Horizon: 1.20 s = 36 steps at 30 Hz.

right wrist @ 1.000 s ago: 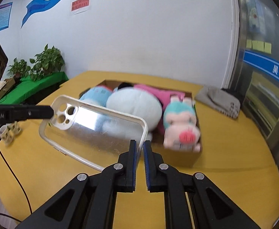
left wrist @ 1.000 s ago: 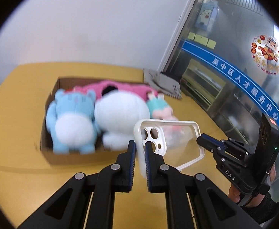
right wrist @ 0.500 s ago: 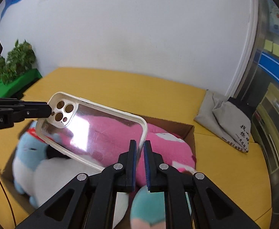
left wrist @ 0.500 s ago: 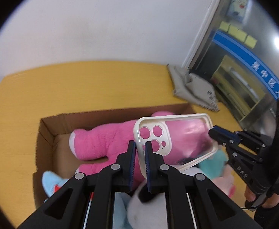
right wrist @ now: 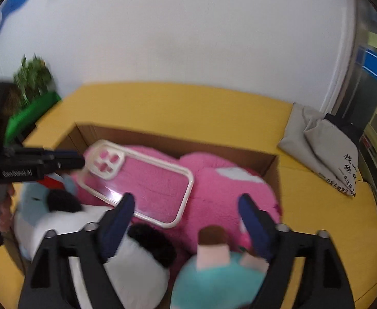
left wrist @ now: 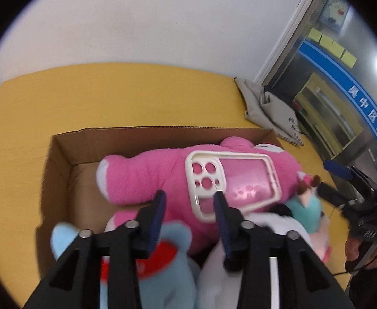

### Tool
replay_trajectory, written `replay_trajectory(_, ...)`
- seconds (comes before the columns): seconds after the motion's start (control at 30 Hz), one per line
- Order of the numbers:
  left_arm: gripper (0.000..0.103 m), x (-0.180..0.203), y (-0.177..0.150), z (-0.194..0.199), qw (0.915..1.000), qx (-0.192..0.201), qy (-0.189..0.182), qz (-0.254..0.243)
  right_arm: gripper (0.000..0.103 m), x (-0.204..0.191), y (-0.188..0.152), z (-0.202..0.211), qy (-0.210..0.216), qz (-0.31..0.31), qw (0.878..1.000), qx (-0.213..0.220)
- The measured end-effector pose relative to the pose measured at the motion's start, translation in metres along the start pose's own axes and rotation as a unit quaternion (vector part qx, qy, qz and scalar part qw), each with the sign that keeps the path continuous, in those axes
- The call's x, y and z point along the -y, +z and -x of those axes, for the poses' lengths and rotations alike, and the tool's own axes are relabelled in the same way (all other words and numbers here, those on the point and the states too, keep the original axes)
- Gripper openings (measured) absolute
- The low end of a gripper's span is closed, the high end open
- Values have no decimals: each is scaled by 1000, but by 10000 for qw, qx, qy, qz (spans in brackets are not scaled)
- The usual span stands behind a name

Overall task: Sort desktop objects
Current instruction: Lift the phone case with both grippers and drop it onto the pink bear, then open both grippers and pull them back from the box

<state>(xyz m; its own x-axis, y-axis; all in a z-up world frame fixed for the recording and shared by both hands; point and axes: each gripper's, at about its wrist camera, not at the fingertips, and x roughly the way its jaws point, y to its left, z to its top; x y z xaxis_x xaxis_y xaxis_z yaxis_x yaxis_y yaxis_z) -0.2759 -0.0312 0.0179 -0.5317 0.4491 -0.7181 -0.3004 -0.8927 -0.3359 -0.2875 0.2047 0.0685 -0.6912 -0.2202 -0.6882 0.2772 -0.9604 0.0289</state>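
Lying on the pink plush in the box, the case touches neither the left gripper nor the right gripper; both gape apart.

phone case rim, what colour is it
Creamy white, around a clear back; the phone case shows best in the left wrist view.

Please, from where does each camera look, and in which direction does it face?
Left wrist: sits on the left gripper, looks down into the cardboard box; its two open fingers show, with the right gripper at the right edge.
Right wrist: sits on the right gripper, looks over the same box toward the wall; its open fingers show, the left gripper at the left edge.
Shared: the phone case lying on the pink plush toy, and the gray bag.
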Motion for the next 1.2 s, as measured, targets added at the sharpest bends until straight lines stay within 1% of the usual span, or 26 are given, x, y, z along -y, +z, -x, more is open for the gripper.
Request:
replay_trajectory(0.03,54,-1,-11,17,10000,82,-16,-7,94,7,-8,22,198,-137,9996,173)
replay_trajectory(0.07,60,-1,-25,32,9999,141,-21,-25,99,15,-20,46,463,-297,9980,317)
replay_trajectory(0.1,63,-2,-42,44,9998,178,-14,-55,103,20,-34,61,626,-390,9966,366)
replay_trajectory(0.13,67,-3,-59,57,9997,214,-8,-84,103,22,-49,71,708,-429,9960,336)
replay_trajectory(0.17,68,-5,-76,63,9998,187,8,-73,103,25,-64,80,789,-469,9953,307)
replay_trajectory(0.2,68,-10,-93,64,9999,98,32,-24,103,25,-81,83,762,-429,9959,227)
replay_trajectory(0.27,68,-20,-126,64,9998,-95,76,125,103,23,-114,75,567,-254,9981,-43)
replay_trajectory(0.33,68,-28,-147,60,9993,-182,85,317,101,22,-138,57,470,-164,9982,-335)
replay_trajectory(0.37,67,-29,-154,61,9993,-139,94,321,100,23,-147,48,370,-134,9983,-424)
replay_trajectory(0.43,67,-27,-160,65,9996,15,118,263,100,21,-160,37,177,-89,9982,-559)
replay_trajectory(0.53,67,-25,-163,68,9991,-3,167,385,98,17,-167,39,-2,-98,9988,-478)
replay_trajectory(0.63,67,-17,-169,70,9992,-46,332,237,97,17,-171,43,-95,-263,9981,-547)
replay_trajectory(0.77,67,-11,-181,77,9986,-51,517,103,97,12,-185,55,-144,-279,9978,-578)
replay_trajectory(0.83,67,-9,-189,83,9985,-68,532,115,97,11,-193,62,-130,-271,9977,-602)
replay_trajectory(1.0,68,-4,-212,101,9988,-41,394,284,100,8,-211,80,-175,-177,9974,-681)
replay_trajectory(1.03,68,-4,-215,105,9987,3,409,311,100,6,-214,88,-196,-159,9977,-637)
replay_trajectory(1.1,68,-5,-217,119,9972,223,557,438,102,1,-218,107,-309,-115,9985,-437)
replay_trajectory(1.13,68,-4,-217,126,9963,361,627,471,102,-2,-219,120,-329,-105,9990,-279)
replay_trajectory(1.2,73,6,-219,144,9920,786,872,459,103,-12,-220,152,-268,-114,9995,141)
